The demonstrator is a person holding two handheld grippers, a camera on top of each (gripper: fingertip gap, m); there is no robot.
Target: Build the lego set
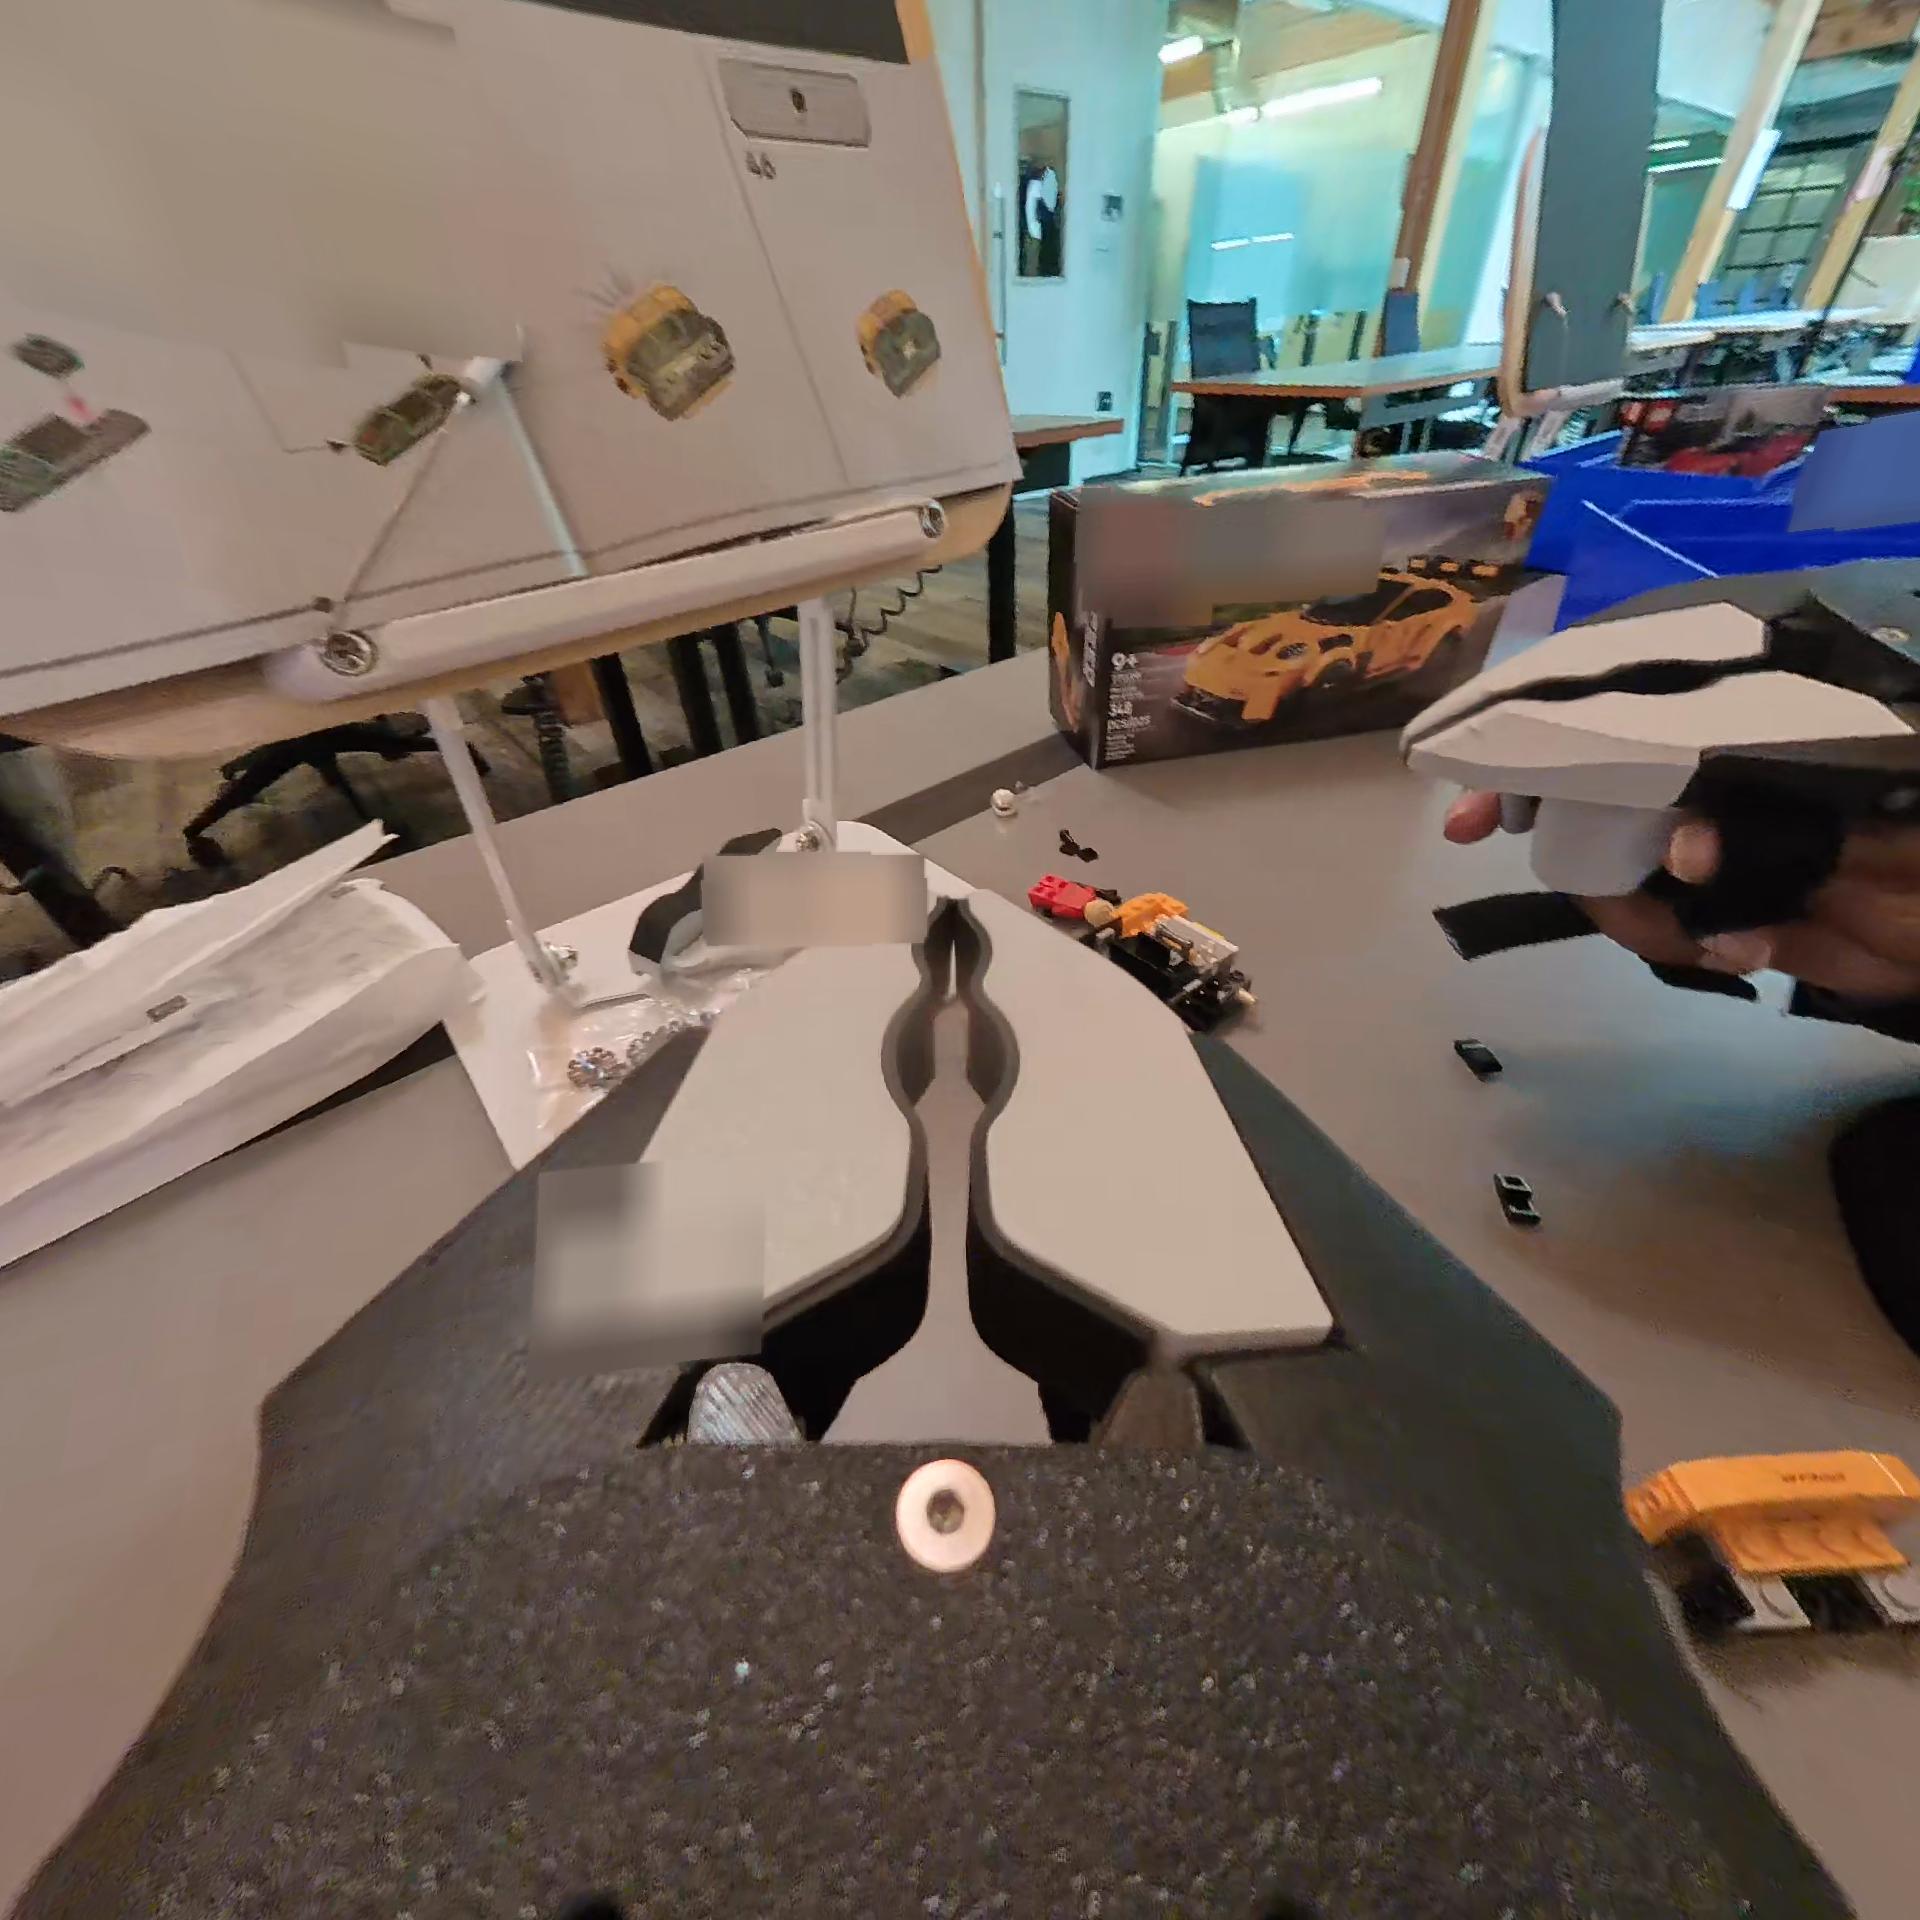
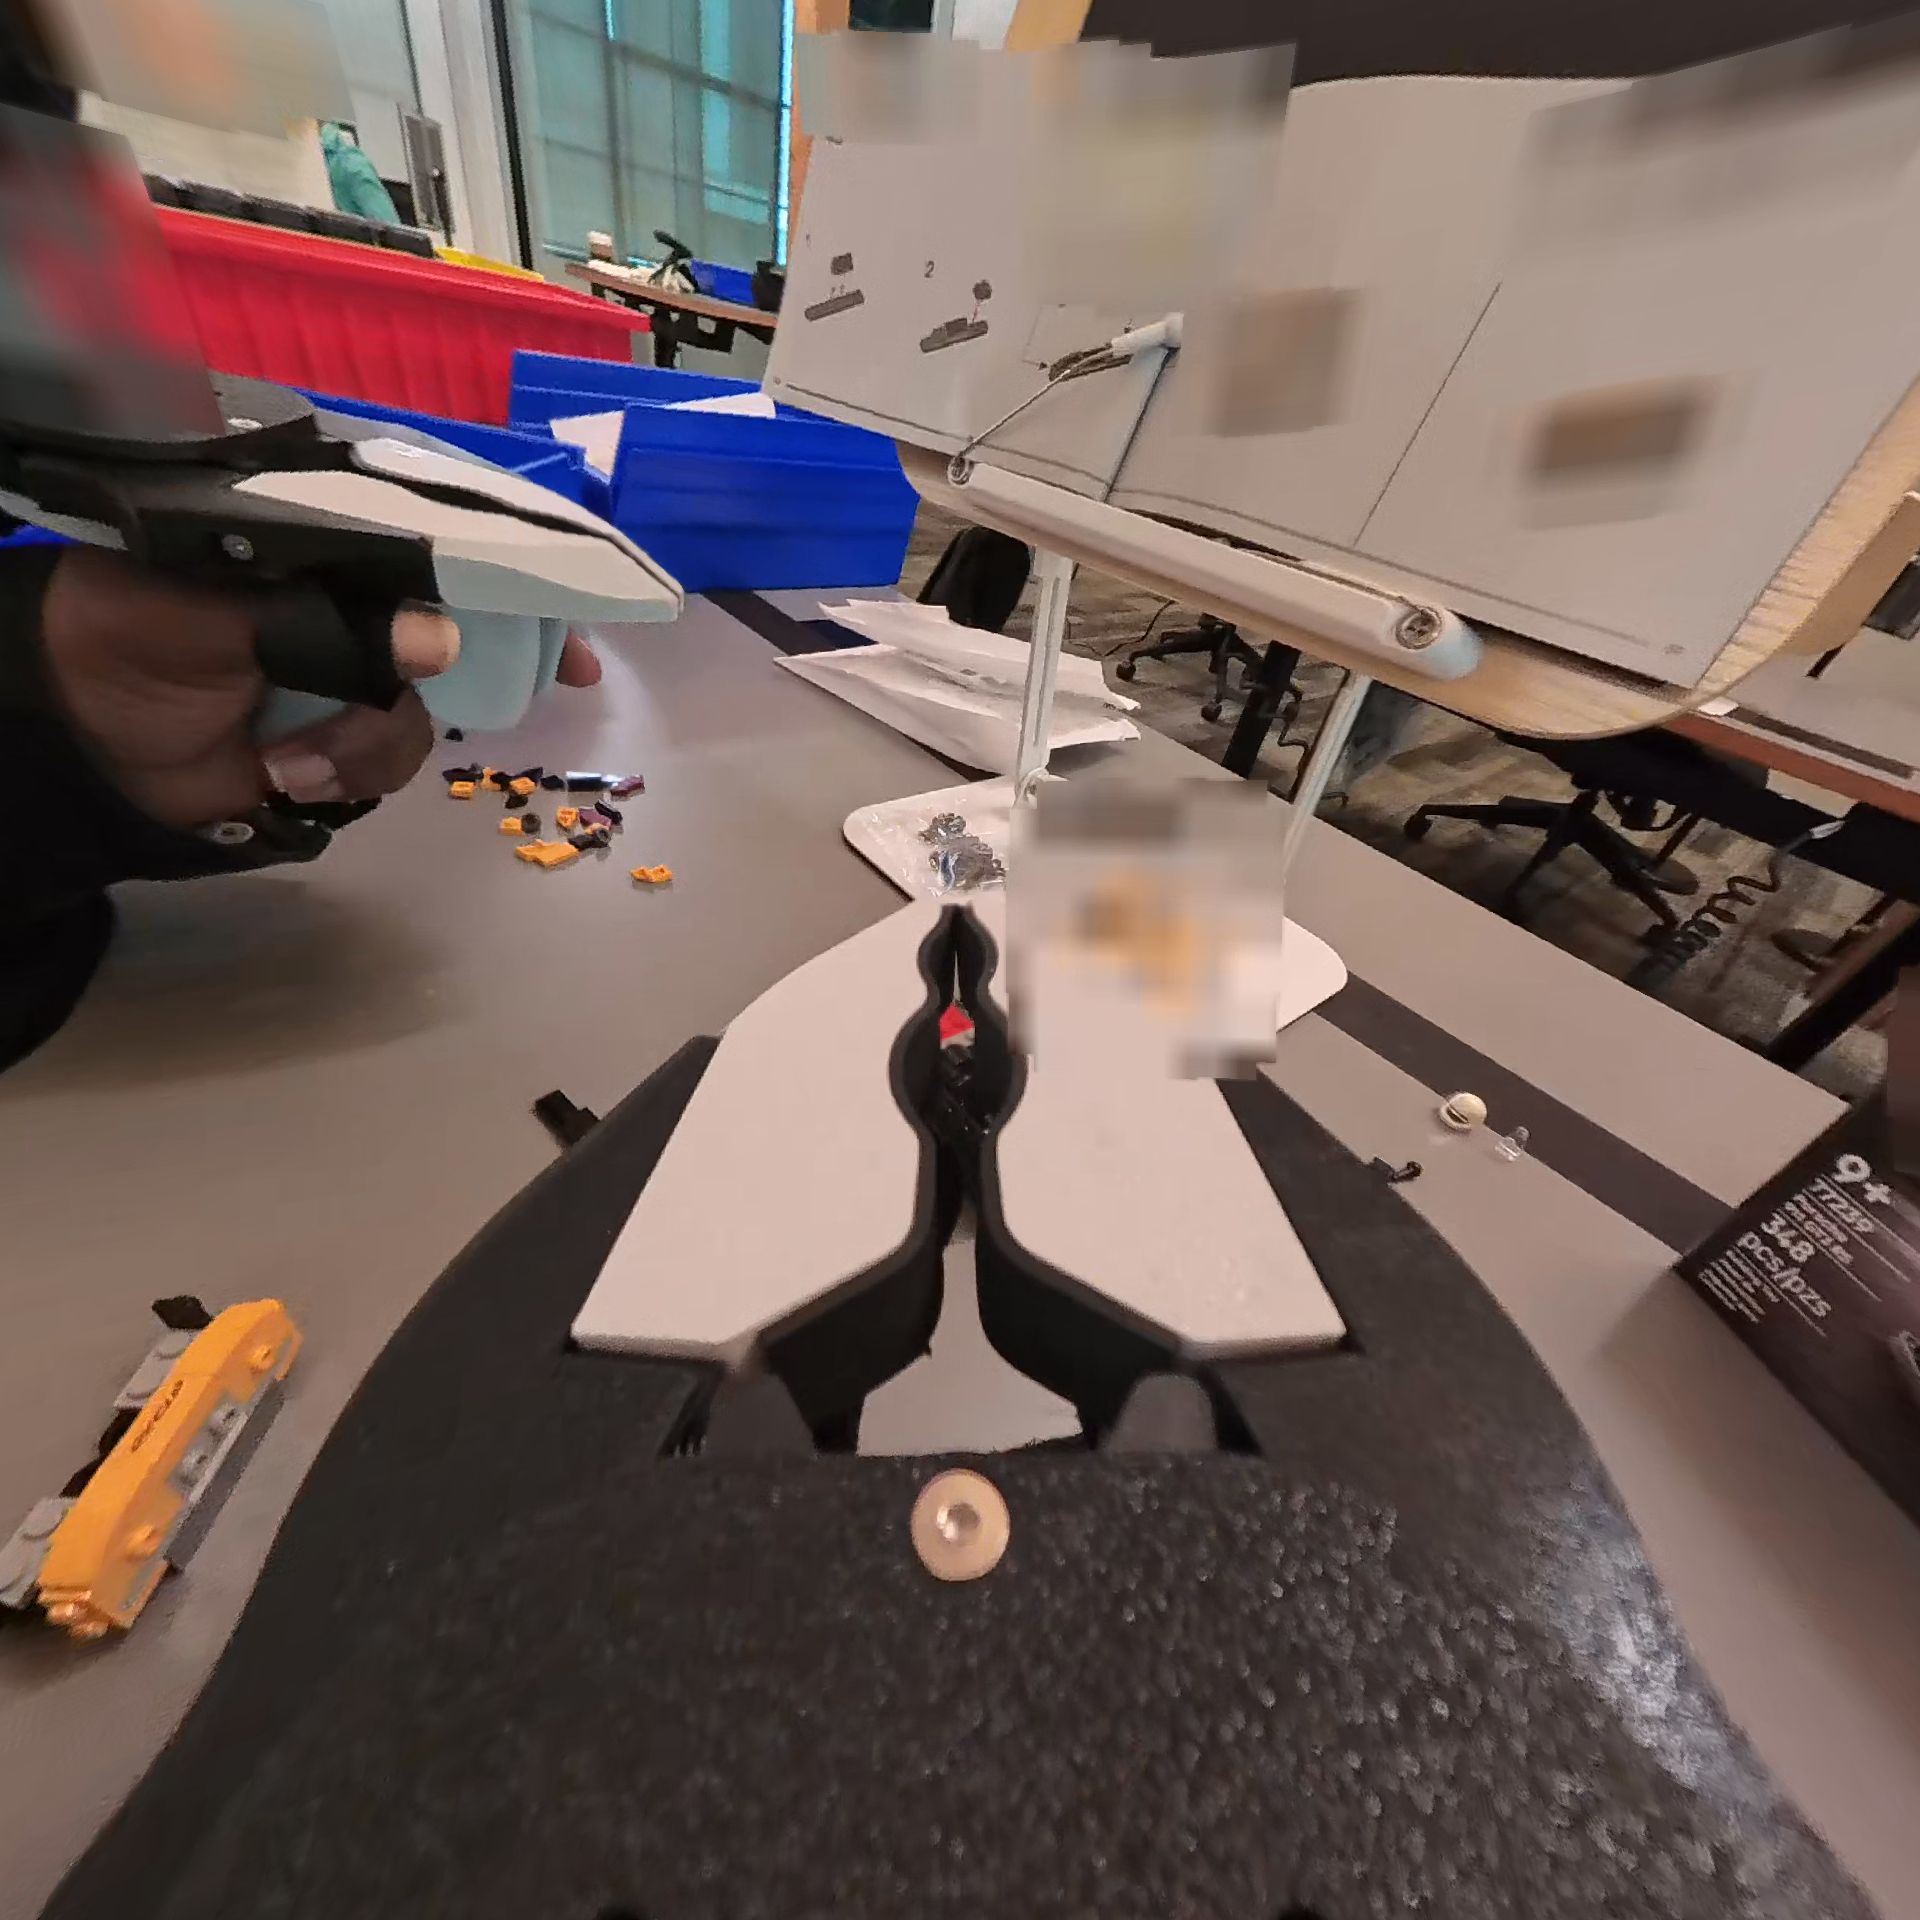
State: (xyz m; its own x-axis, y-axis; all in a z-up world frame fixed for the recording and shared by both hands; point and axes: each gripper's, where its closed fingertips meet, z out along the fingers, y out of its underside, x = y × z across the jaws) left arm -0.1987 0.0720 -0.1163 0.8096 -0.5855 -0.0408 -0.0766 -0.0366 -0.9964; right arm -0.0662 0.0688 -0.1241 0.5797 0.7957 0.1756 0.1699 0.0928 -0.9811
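- Left gripper (image 1: pixel 954 914) hangs low over the grey table (image 1: pixel 1351 935), fingers pressed together with nothing between them, so clenched on air.
- Right gripper (image 2: pixel 954 920) is clenched too. In its own view the fingers meet at the tips, and through the gap further back you can glimpse a red bit and some black parts. Those look like the small build sitting below on the table, not something it's grasping.
- That small build (image 1: pixel 1174 951) is black with orange, grey and red bricks on it, and it sits mid-table, just in front of the instruction stand's white base (image 1: pixel 540 1039).
- A longer orange and grey car section (image 2: pixel 156 1455) lies nearer the front edge of the table, well apart from the small build.
- A scatter of loose orange, black and purple pieces (image 2: pixel 556 821) sits further back on the left side, under the hand (image 2: pixel 208 686) that's gripping the left tool.
- A couple of stray black pieces (image 1: pixel 1517 1197) lie between the two builds.
- The set's box (image 1: pixel 1278 613) stands toward the far right edge, yellow car pictured on the front.
- The instruction booklet (image 1: pixel 499 312) is propped open on the stand above the table's far edge, with paper bags (image 1: pixel 187 1018) piled to its left.
- Blue bins (image 2: pixel 748 488) and a red one (image 2: pixel 395 301) sit past the far side of the table.
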